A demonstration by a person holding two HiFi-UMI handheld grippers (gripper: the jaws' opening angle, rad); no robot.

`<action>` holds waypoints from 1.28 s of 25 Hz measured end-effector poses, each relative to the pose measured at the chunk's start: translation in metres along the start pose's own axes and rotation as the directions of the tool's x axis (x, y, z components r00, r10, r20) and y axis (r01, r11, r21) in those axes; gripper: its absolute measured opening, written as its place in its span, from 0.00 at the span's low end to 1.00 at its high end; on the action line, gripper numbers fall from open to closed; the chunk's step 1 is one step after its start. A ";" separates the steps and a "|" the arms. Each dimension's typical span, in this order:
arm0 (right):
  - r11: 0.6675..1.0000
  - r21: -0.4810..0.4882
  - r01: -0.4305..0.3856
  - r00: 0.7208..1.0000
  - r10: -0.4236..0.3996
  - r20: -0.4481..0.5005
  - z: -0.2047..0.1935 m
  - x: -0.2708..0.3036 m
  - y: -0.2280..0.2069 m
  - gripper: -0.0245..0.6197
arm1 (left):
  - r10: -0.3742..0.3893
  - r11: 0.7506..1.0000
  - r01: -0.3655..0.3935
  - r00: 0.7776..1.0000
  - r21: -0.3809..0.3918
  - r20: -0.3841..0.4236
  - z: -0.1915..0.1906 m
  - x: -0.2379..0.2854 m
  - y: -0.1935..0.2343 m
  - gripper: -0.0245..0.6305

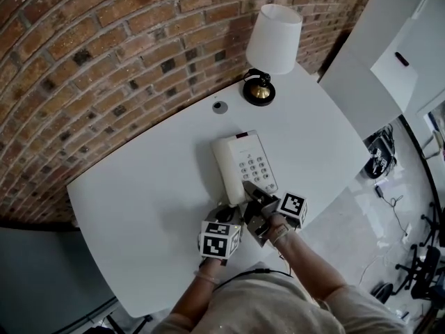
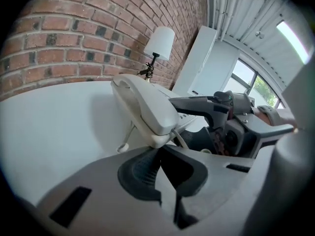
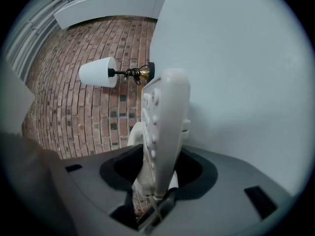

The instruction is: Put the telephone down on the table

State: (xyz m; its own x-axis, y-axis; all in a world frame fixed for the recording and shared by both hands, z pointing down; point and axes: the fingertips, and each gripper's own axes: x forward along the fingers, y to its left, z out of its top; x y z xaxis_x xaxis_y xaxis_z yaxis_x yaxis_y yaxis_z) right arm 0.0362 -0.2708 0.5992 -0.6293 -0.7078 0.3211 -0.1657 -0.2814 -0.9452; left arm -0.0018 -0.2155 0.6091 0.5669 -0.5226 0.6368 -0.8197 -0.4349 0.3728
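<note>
One telephone (image 1: 243, 163) corner beneath right gripper (image 1: 254, 195)

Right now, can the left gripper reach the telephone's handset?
Probably yes: the handset sits ahead of the left gripper with nothing between. Its fingers are shut and must open first. The right gripper grips the telephone at its keypad edge, off that path.

Side by side and tilted downward: the left claw (image 2: 160, 152) with jaws pressed together, the right claw (image 3: 158, 175) clamped on the telephone's (image 1: 243, 160) near edge.
</note>
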 end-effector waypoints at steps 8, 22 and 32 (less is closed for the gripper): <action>0.999 0.050 0.003 1.000 -0.004 0.010 0.000 -0.014 -0.007 0.35 | 0.019 1.000 -0.021 0.998 -0.021 -0.058 -0.003 0.004 0.010 0.04; 0.980 0.162 0.118 0.987 -0.133 0.089 -0.006 -0.030 -0.019 0.28 | 0.042 0.999 -0.042 0.977 0.006 -0.208 -0.020 0.014 0.015 0.04; 0.970 0.213 0.118 0.982 -0.146 0.120 0.001 -0.029 -0.034 0.23 | 0.083 0.988 -0.038 0.949 0.150 -0.303 -0.021 0.014 0.012 0.04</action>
State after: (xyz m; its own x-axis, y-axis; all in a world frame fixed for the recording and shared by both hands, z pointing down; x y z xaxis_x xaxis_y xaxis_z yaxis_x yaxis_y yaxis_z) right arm 0.0605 -0.2413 0.6216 -0.5023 -0.7317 0.4608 -0.0736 -0.4948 -0.8659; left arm -0.0055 -0.2124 0.6366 0.4452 -0.3097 0.8402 -0.8193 -0.5195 0.2426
